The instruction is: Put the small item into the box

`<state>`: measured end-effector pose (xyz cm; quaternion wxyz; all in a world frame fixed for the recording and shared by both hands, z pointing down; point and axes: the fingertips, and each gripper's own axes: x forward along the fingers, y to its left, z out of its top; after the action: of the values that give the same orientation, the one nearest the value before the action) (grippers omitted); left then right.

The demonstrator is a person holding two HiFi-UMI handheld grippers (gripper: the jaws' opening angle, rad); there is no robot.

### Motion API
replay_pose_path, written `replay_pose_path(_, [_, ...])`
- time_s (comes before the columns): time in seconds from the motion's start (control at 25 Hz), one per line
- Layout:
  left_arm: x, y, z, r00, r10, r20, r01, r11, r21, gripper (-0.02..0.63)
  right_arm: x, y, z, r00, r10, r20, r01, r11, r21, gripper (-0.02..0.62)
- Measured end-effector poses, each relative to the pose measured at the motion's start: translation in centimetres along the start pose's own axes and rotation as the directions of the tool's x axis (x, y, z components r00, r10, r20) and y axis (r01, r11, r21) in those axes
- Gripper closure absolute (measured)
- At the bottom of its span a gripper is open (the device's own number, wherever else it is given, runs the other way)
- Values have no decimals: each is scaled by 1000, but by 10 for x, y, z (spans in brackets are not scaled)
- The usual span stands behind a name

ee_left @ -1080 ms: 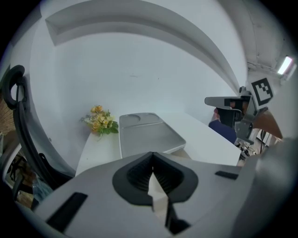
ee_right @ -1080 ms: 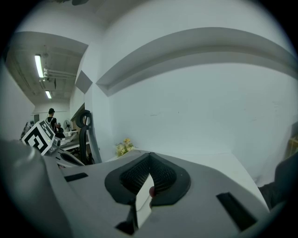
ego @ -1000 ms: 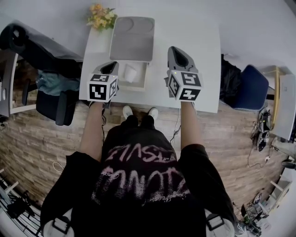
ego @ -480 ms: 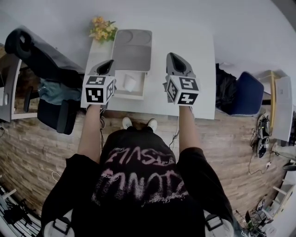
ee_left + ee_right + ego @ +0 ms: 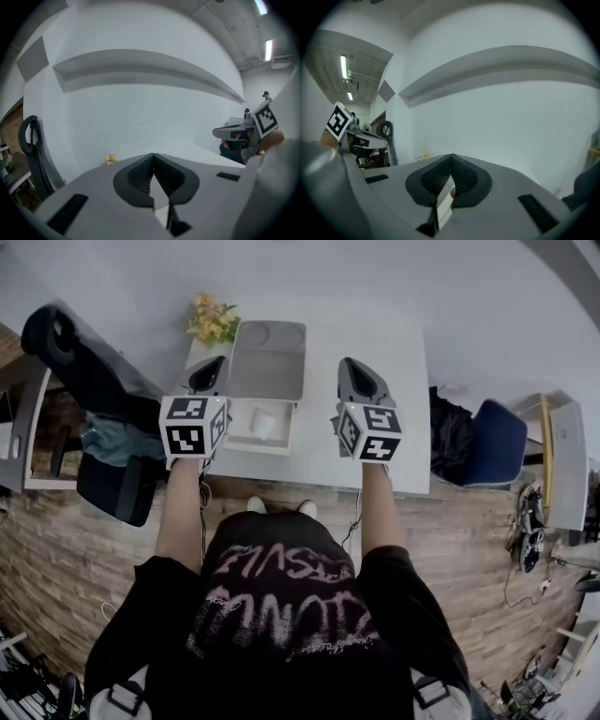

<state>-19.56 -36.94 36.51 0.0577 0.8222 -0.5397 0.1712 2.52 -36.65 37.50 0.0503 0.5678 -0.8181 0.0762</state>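
The small item [image 5: 263, 424] lies inside the open box's white tray [image 5: 247, 447], roughly in its middle and clear of the walls. It is a stubby white thing with a faint grey shadow on one side, barely set off from the white tray. From the head view it is too small to make out its long axis or which way it points. The tray sits at the near edge of the white worktop [image 5: 375, 343], left of centre. The box's grey lid [image 5: 267, 357] is thrown back flat beyond it, reaching toward the far edge. A small bunch of yellow flowers [image 5: 214, 320] stands at the far left corner, just beside the lid. The left gripper [image 5: 208, 374] hangs over the worktop's left edge beside the lid; its own view shows its jaws closed tip to tip [image 5: 153, 158] on nothing. The right gripper [image 5: 360, 381] is held over the middle of the worktop, apart from the box. Its jaws also meet at the tips [image 5: 450, 158]; a pale sliver and a reddish spot show in the gap behind them, and I cannot tell what these are. A black office chair [image 5: 89, 381] stands past the left edge, a blue chair [image 5: 497, 442] past the right
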Motion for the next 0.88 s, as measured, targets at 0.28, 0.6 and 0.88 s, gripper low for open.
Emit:
replay_pose_path(0.28, [-14,-1,25,996,7,89,-7,1000,-2,604,-5,2,9,1000,2,17,-2,1000,-11,586])
replay_pose_path(0.6, [-21,0,36,991,16,130,-15,1000,-5,604,-11,1,17,999,8,39,-7,1000,-22,586])
replay_pose_path(0.88, [-24,1,45,988,25,155,-27,1000,12,604,-12,-1,24,999,6,53,-5,999,-32,588])
